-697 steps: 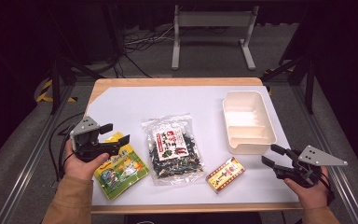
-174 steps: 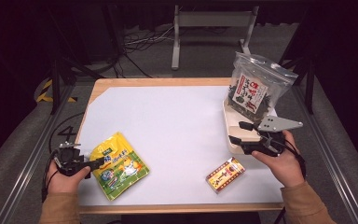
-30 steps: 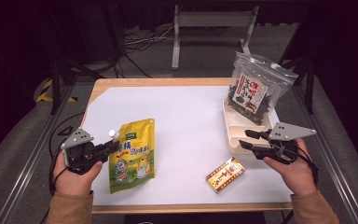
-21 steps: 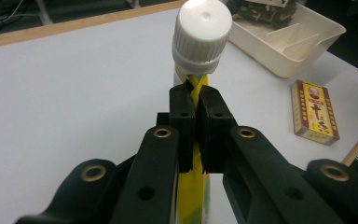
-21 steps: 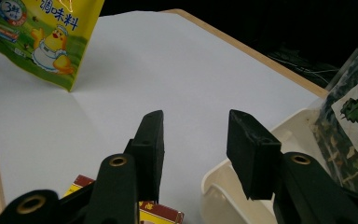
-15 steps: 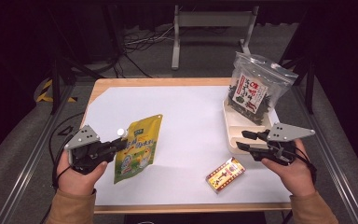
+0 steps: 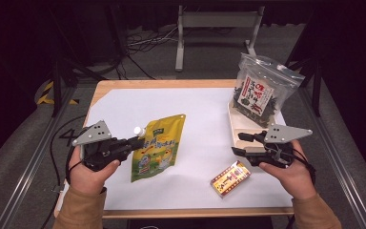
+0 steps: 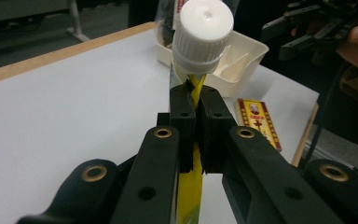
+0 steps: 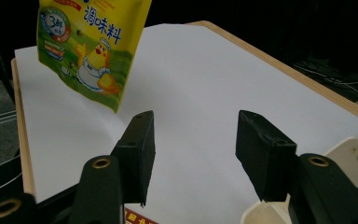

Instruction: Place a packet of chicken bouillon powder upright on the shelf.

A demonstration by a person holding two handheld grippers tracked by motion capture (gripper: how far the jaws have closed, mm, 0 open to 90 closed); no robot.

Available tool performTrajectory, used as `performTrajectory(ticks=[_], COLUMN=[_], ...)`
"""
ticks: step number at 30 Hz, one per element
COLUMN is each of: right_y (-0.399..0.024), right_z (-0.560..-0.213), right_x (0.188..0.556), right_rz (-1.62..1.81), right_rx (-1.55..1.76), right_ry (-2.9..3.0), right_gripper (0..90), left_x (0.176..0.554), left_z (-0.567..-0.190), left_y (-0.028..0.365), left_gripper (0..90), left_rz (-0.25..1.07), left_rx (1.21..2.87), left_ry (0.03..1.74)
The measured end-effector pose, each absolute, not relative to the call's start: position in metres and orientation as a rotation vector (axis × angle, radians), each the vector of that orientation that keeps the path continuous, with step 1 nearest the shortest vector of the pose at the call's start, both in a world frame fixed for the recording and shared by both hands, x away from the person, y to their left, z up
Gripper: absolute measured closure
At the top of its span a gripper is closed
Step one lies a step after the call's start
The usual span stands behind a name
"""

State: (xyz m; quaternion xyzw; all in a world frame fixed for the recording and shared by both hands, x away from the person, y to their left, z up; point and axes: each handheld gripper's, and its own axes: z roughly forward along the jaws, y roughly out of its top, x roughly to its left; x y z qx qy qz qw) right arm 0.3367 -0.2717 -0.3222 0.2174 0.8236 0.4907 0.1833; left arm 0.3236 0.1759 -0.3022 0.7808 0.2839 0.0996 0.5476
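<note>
Pinching the yellow pouch (image 7: 158,148), left claw (image 7: 136,142) clamps; right claw (image 7: 242,144), opening, holds nothing.

The glossy yellow stand-up pouch with a white screw cap (image 9: 91,44) carries blue Chinese characters reading 调味料 across its front, seen in the right gripper view, and beside them a round green badge with a large white "3" followed by small characters too fine to read. The clear plastic bag of dark dried pieces (image 7: 259,93) has a red-and-white label with bold red characters that are too blurred to make out. The small flat red-and-gold box (image 7: 230,178) bears red lettering, also illegible.
</note>
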Motion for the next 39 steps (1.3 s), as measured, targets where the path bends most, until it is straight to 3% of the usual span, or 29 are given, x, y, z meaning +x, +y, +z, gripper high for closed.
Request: performTrajectory(ticks=[23,32,39], right_y=[-0.251,-0.243,-0.232], right_z=[-0.318,-0.321,-0.326], right_x=[0.343,0.345,0.352], right_rz=[1.469,1.482,1.529], right_rx=[0.604,0.572,0.502], right_ry=[2.321,2.381,2.455], right_gripper=[44.3,46.7,54.8], left_x=[0.332,0.336,0.336], left_z=[-0.304,-0.306,-0.308], left_y=[0.121,0.106,0.101], left_gripper=[85.8,85.7,85.7], left_rz=[0.175,0.142,0.126], left_rx=[1.913,1.921,1.904], left_ry=[0.452,0.363,0.33])
